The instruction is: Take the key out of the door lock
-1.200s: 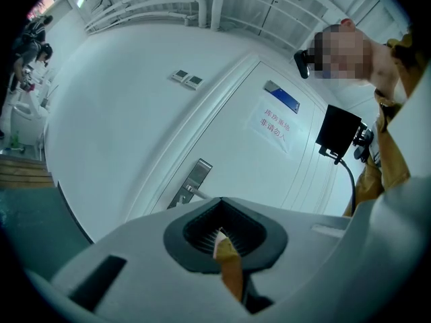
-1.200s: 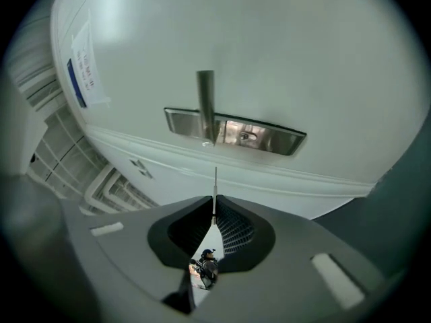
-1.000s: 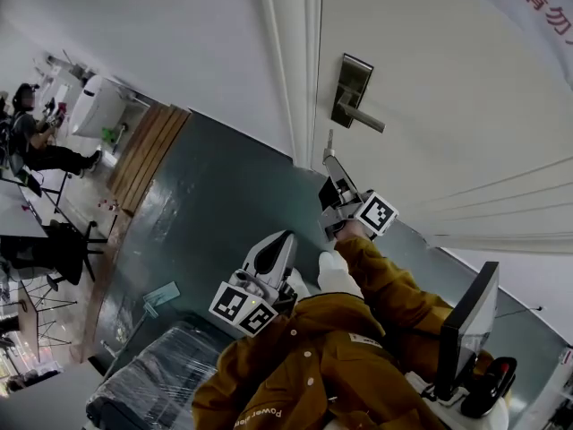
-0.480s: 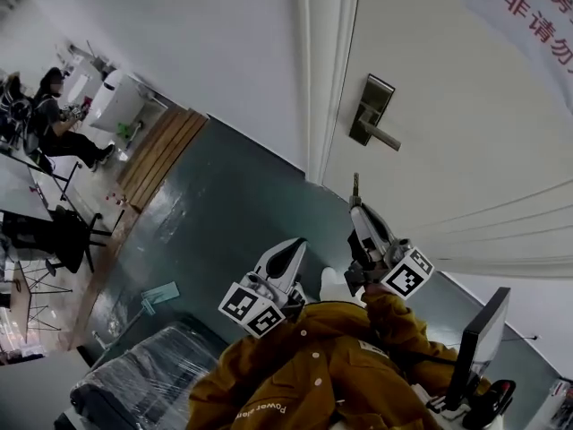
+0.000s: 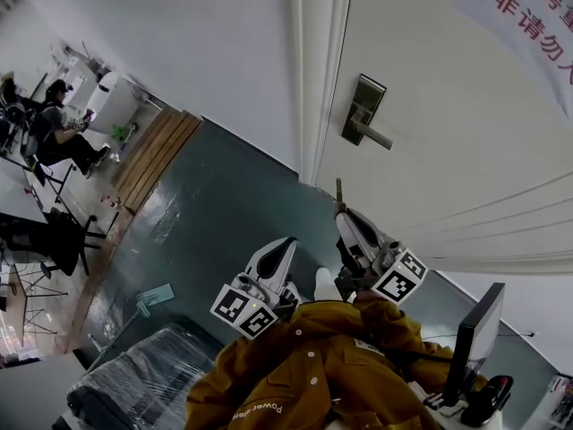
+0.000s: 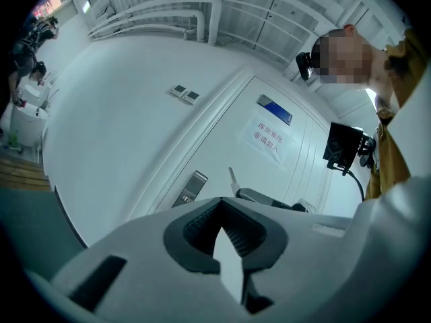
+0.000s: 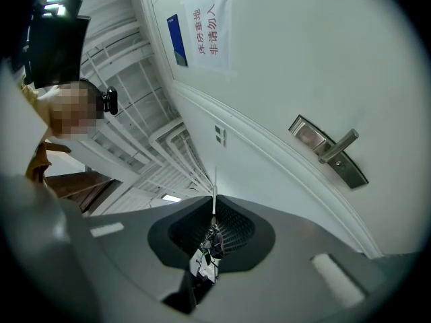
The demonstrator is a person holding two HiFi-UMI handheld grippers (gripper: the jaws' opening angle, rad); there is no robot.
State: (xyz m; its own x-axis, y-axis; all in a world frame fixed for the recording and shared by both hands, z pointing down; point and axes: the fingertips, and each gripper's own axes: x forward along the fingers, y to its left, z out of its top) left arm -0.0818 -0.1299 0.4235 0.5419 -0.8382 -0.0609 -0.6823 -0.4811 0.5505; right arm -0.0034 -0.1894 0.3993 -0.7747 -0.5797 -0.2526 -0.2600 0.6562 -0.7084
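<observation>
Key (image 5: 339,189) farther from lock (image 5: 363,113), R hand-held gripper (image 5: 345,215) clamps it, L hand-held gripper (image 5: 288,243) shut, white door (image 5: 448,88)

Metal key (image 5: 339,189), brushed lock (image 5: 362,110), matt wht door (image 5: 448,88)

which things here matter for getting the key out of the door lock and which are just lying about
For the job:
- key, already out, clamped in the right gripper
- door lock
- door

Just about:
- left gripper, shut and empty
- monitor
- notice on the door
- wooden boards
- seated person
</observation>
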